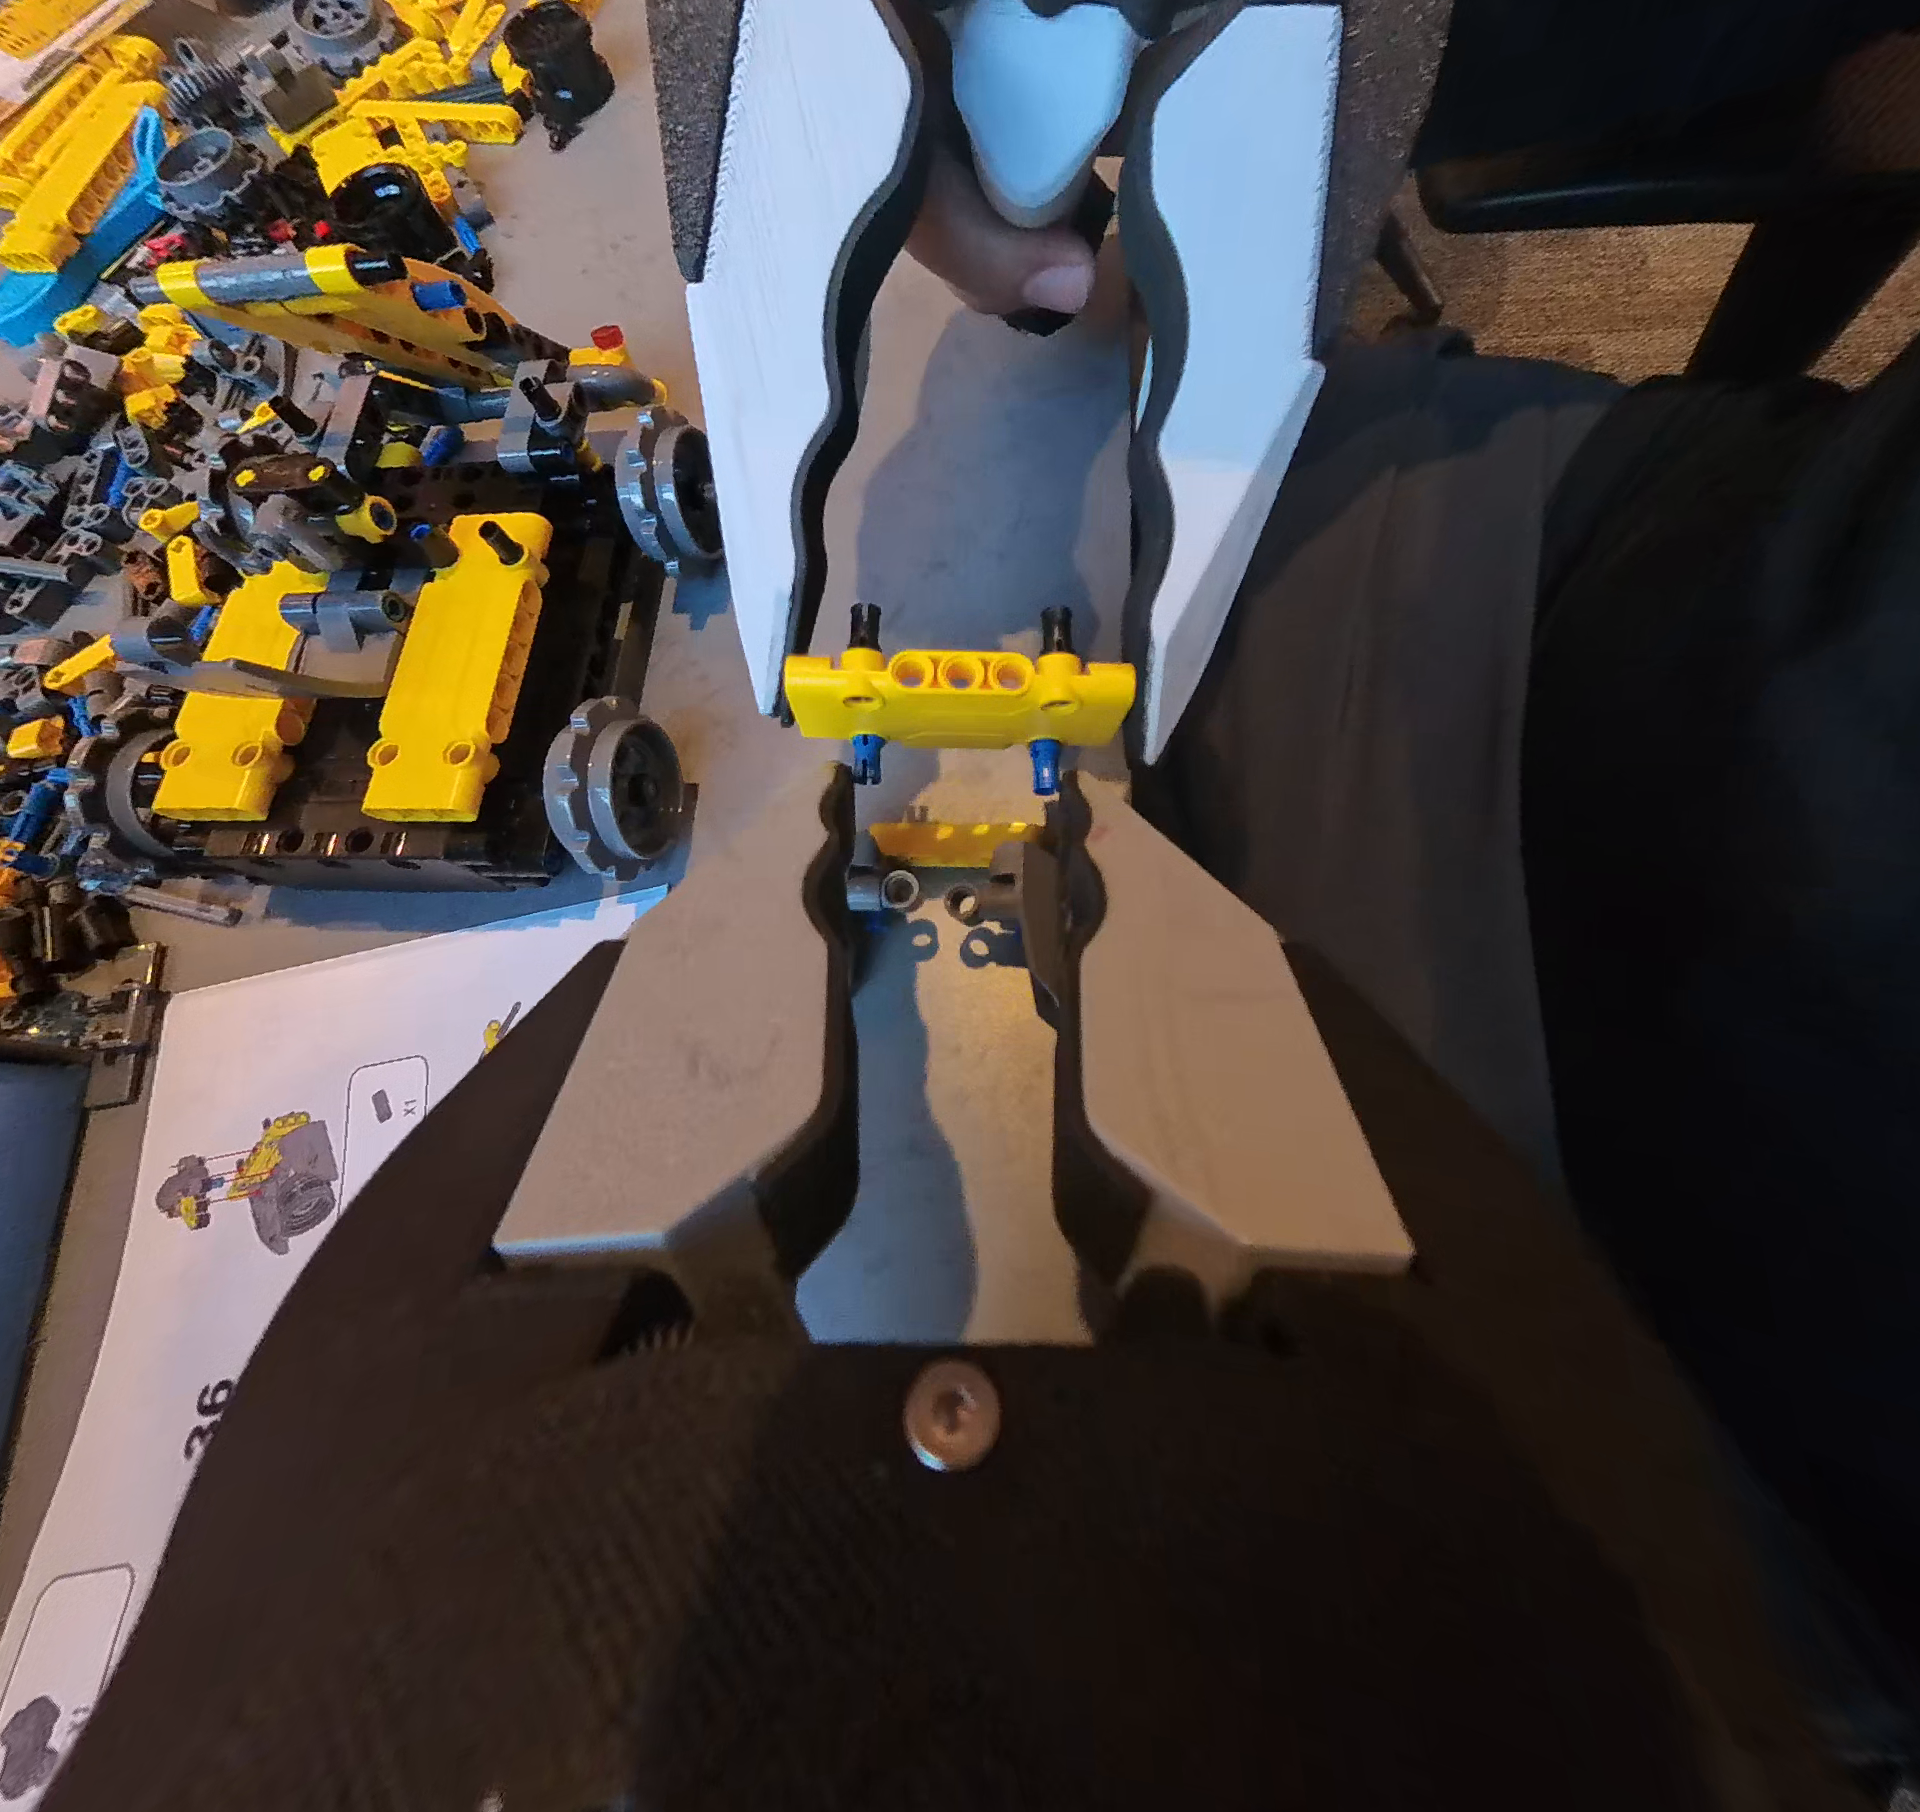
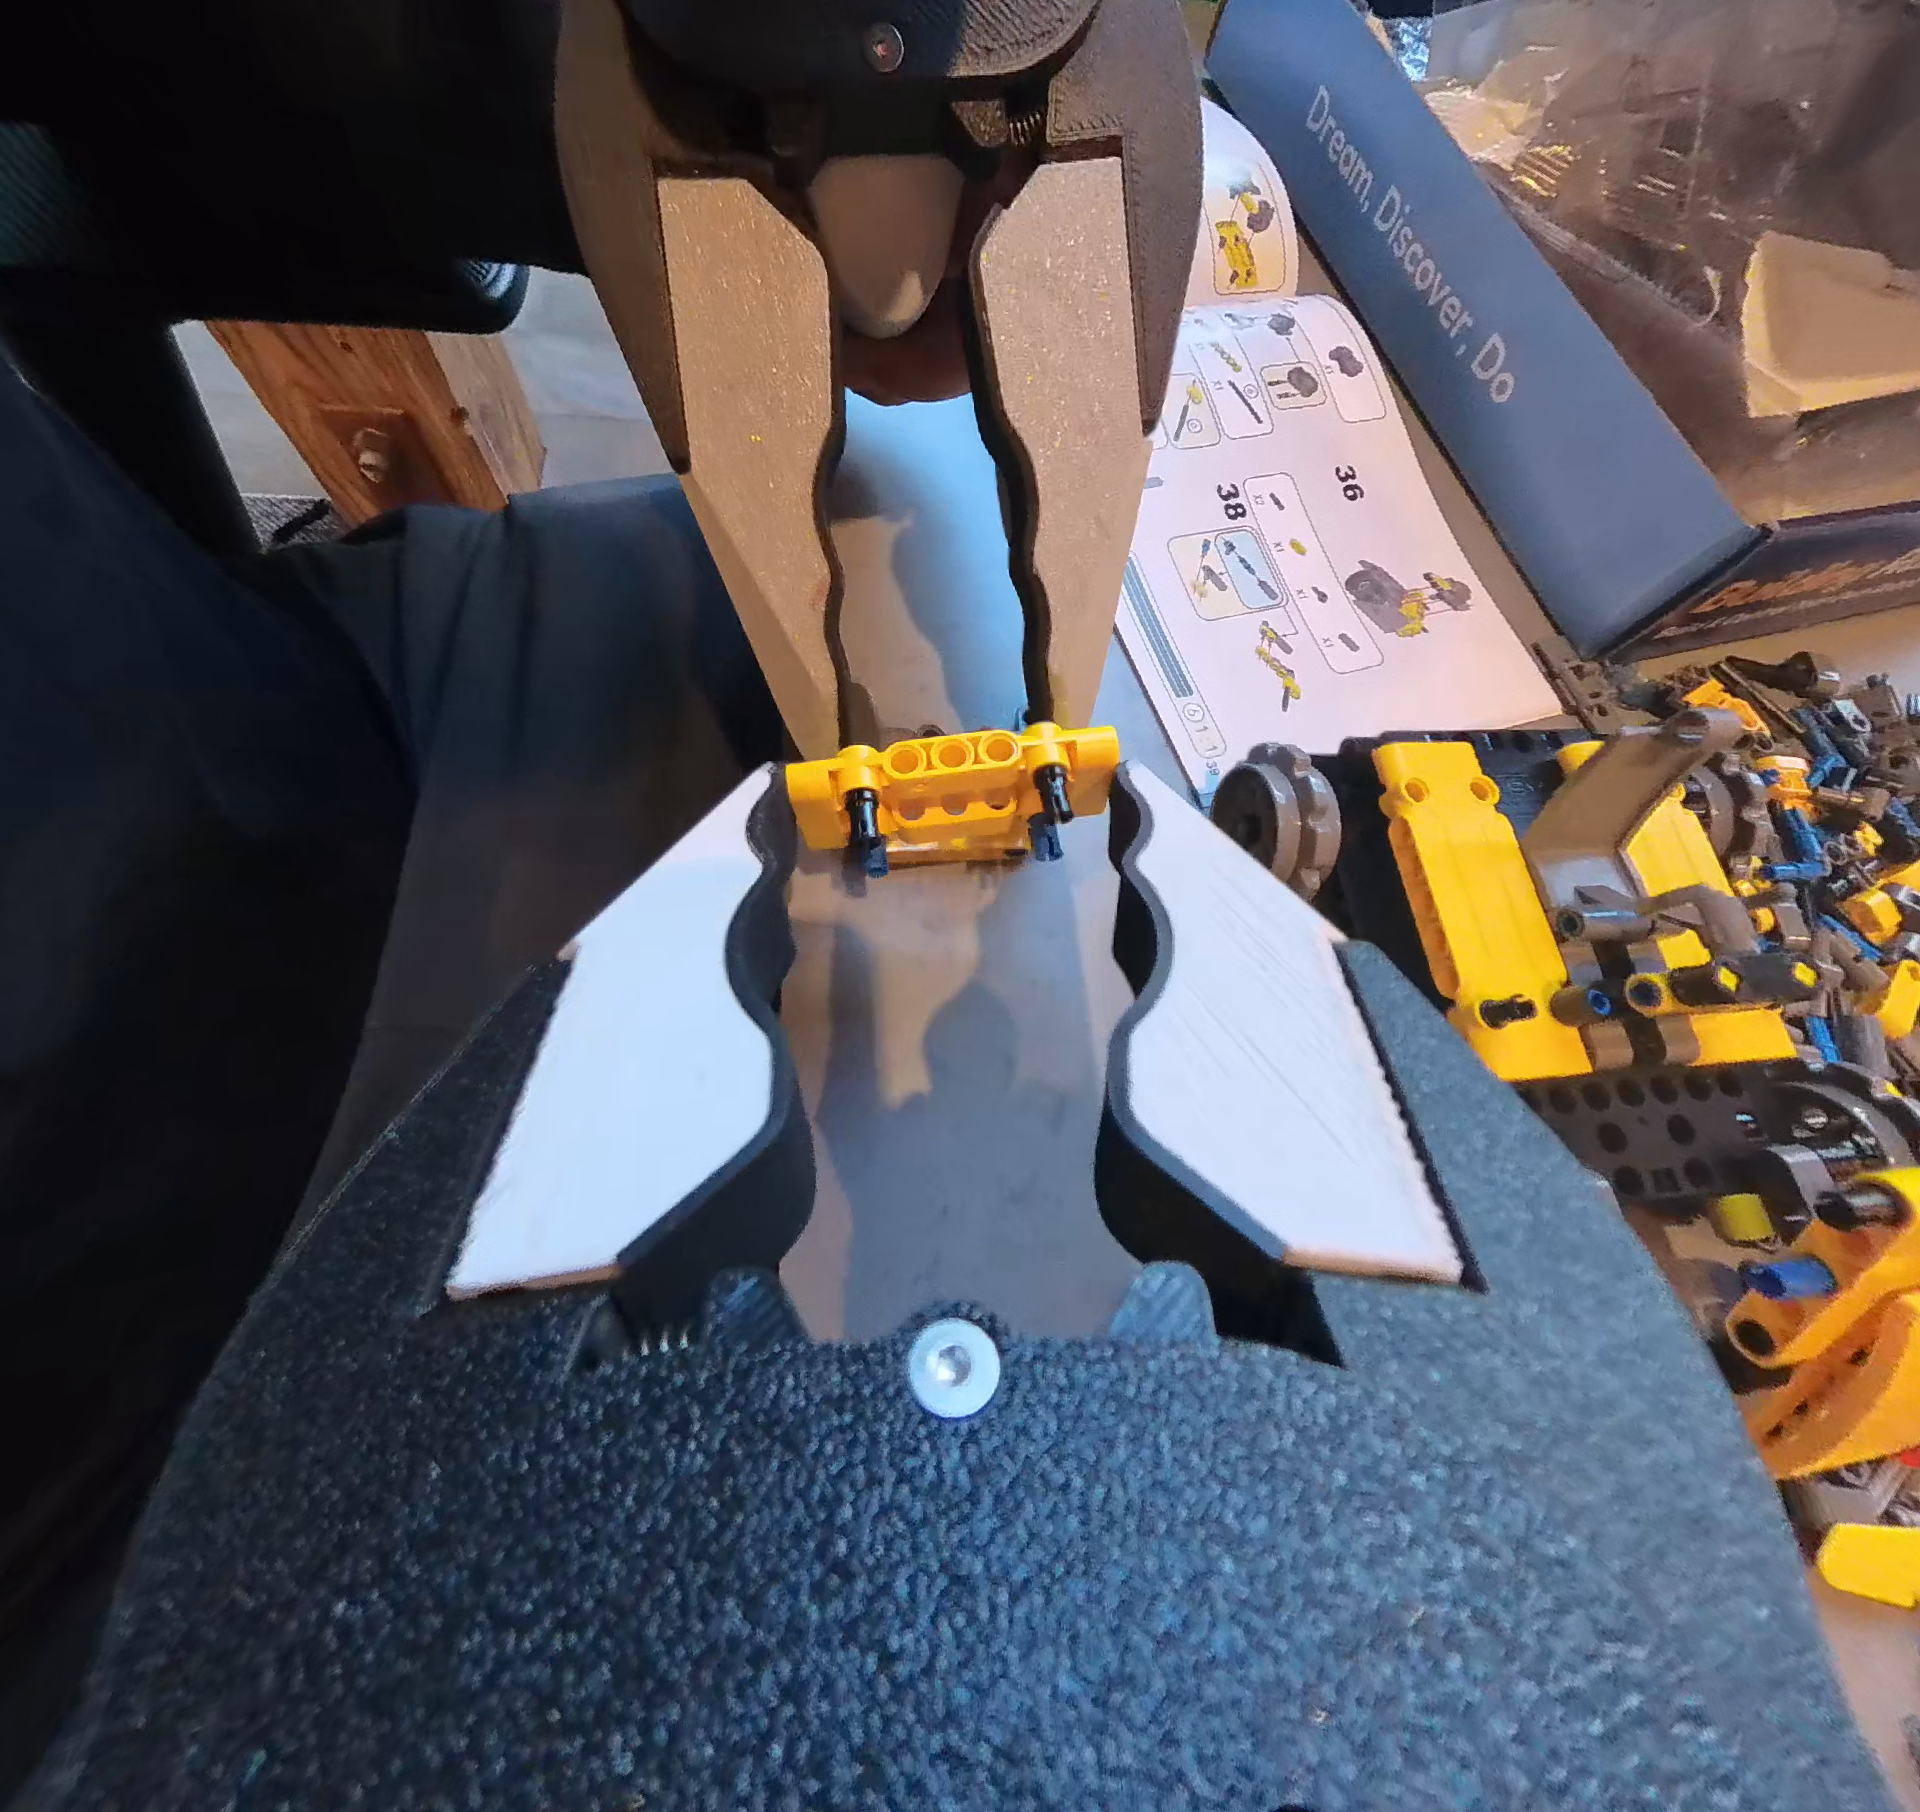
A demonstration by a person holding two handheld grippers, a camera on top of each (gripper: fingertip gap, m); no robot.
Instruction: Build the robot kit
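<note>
My right gripper, with white fingers, is shut on a yellow beam block that has three holes, two black pins and two blue pins. In the left wrist view the right gripper comes in from the top with this block across its tips. My left gripper, with grey fingers, is shut on a small yellow and grey piece right under the block's blue pins. In the right wrist view the left gripper stands just behind the block, and its piece is mostly hidden.
A partly built yellow and black wheeled model sits beside the grippers. Loose parts are piled behind it. An open instruction booklet and a dark box lie on the table. A person's dark-clothed legs are at the table edge. The grippers are tip to tip, or close to it.
</note>
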